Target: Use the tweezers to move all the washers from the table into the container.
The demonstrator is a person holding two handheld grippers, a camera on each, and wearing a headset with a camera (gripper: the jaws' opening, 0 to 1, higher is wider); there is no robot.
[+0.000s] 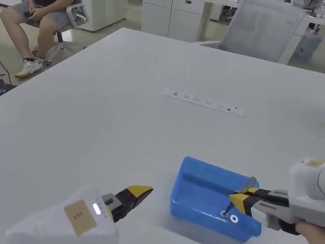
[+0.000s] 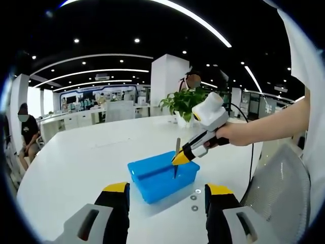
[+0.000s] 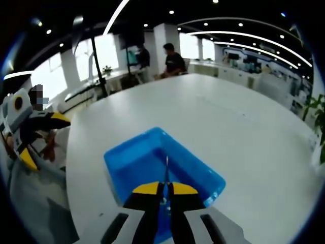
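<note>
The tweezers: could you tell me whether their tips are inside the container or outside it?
Inside. The tweezers, held by the right hand-held gripper, point down, and their tips sit below the blue container's rim.

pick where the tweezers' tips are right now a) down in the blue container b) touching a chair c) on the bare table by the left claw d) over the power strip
A: in the right gripper view the tweezers, clamped in the right claw, point down into the blue container.
</note>
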